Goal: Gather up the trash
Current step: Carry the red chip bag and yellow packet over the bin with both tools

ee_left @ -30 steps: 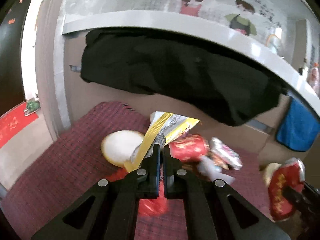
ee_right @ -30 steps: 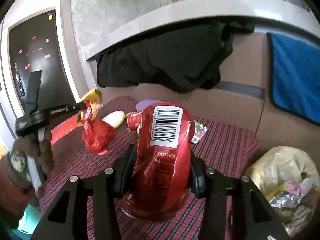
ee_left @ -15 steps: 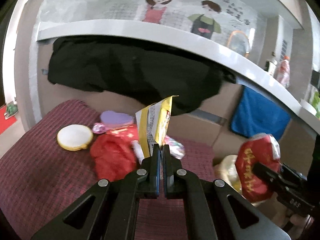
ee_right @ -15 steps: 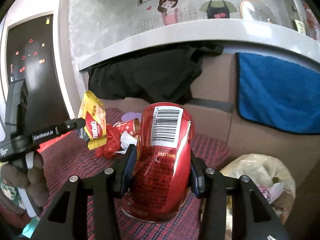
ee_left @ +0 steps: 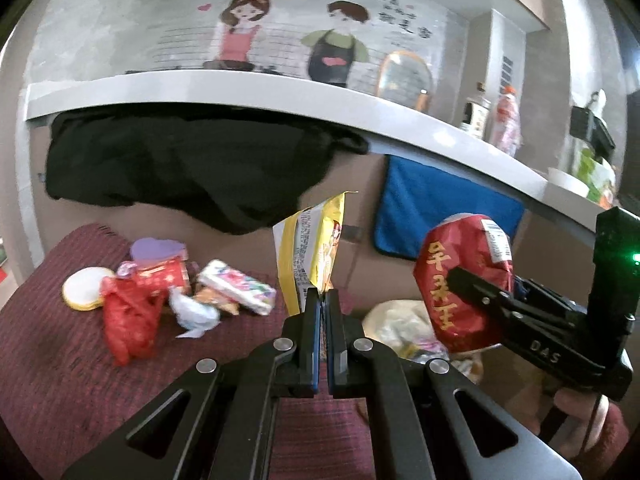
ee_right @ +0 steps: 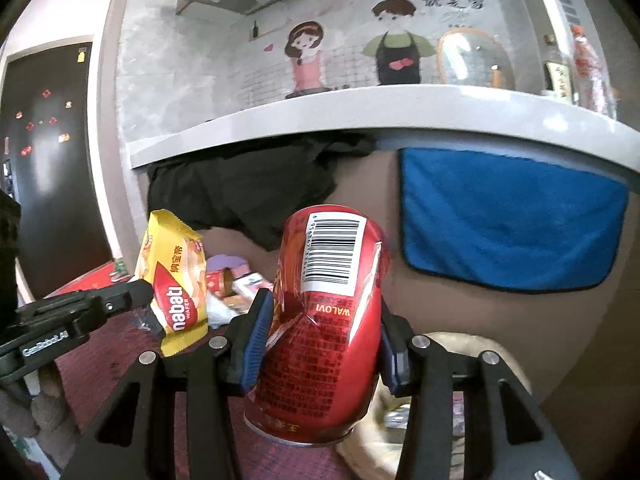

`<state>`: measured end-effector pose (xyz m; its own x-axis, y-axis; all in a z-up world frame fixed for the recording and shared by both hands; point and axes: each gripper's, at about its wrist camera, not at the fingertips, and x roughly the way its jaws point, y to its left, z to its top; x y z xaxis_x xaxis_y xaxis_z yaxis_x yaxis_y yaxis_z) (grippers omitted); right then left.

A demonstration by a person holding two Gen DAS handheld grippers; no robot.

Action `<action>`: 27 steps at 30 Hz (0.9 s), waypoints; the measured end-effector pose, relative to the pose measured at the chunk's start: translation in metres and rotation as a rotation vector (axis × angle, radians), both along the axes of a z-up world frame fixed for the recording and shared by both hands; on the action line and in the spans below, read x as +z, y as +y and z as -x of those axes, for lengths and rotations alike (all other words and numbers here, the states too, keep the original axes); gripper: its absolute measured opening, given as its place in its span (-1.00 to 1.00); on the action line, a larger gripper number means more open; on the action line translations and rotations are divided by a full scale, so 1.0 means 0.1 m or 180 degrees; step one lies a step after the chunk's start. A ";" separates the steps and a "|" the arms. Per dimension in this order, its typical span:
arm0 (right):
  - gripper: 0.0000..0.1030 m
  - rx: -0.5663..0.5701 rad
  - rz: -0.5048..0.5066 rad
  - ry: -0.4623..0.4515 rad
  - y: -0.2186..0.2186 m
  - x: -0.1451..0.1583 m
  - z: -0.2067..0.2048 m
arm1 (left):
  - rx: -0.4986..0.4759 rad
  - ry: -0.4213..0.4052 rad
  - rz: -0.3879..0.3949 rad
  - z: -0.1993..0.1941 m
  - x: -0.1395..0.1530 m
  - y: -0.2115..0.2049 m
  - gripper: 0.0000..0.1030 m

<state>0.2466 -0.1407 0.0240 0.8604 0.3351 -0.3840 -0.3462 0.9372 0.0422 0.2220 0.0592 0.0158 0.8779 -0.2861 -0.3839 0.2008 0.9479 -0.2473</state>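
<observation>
My left gripper [ee_left: 323, 300] is shut on the bottom edge of a yellow wafer wrapper [ee_left: 316, 248], which stands upright above its fingertips. In the right wrist view the same wrapper [ee_right: 176, 280] hangs at the left, pinched by the left gripper [ee_right: 150, 300]. My right gripper [ee_right: 324, 320] is shut on a dented red drink can [ee_right: 324, 312], pads pressing both sides. From the left wrist camera the can [ee_left: 464, 276] sits at the right, over a pale trash bag [ee_left: 400, 328]. That bag [ee_right: 460, 392] lies below and right of the can.
Several wrappers, a red plastic scrap [ee_left: 128, 320] and a round yellow-rimmed lid [ee_left: 82, 288] lie on the red checked cloth [ee_left: 60, 360]. A black garment [ee_left: 180, 168] and a blue towel [ee_right: 508, 216] hang under a grey counter edge [ee_left: 280, 100]. A person's hand [ee_left: 580, 404] holds the right gripper.
Both grippers have swung right, away from the litter pile and toward the trash bag, carrying the wrapper and the can. The wrapper now stands upright, and the two grippers are closer together.
</observation>
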 end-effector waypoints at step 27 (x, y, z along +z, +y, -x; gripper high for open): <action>-0.15 -0.0687 0.0042 0.0015 -1.21 -0.22 -0.12 | -0.0631 0.0115 -0.0197 -0.53 -0.20 -1.33 -0.96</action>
<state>0.2582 -0.2614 0.0023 0.9098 0.1381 -0.3914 -0.1372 0.9901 0.0305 0.2747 -0.0741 -0.0044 0.7922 -0.4267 -0.4362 0.3769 0.9044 -0.2003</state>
